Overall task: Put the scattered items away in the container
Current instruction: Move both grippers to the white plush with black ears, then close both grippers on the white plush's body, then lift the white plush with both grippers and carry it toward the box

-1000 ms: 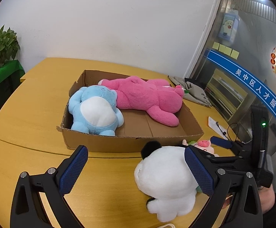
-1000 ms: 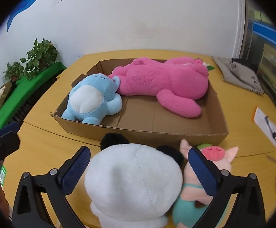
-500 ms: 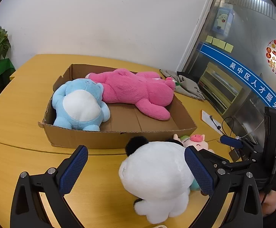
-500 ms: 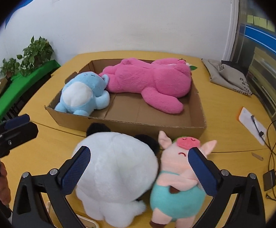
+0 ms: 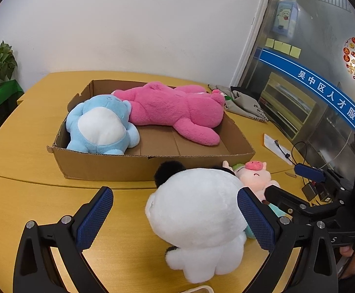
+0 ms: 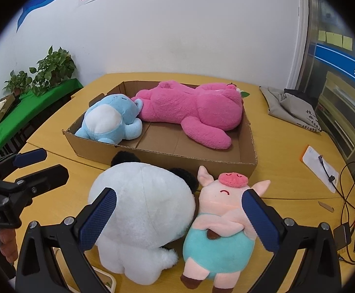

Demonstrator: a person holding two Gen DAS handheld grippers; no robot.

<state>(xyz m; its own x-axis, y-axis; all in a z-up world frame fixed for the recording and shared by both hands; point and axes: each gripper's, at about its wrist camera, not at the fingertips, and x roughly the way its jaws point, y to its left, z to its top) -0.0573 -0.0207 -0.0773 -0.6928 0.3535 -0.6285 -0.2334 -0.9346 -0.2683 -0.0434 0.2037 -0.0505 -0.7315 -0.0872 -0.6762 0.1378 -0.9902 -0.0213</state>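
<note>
The white panda plush and the pink pig plush sit side by side, touching, on the yellow table, just near of the cardboard box. Inside the box lie a blue plush at left and a big pink plush across the far side. My right fingers are spread wide around both near toys; my left fingers are spread too, the right one beside the panda.
</note>
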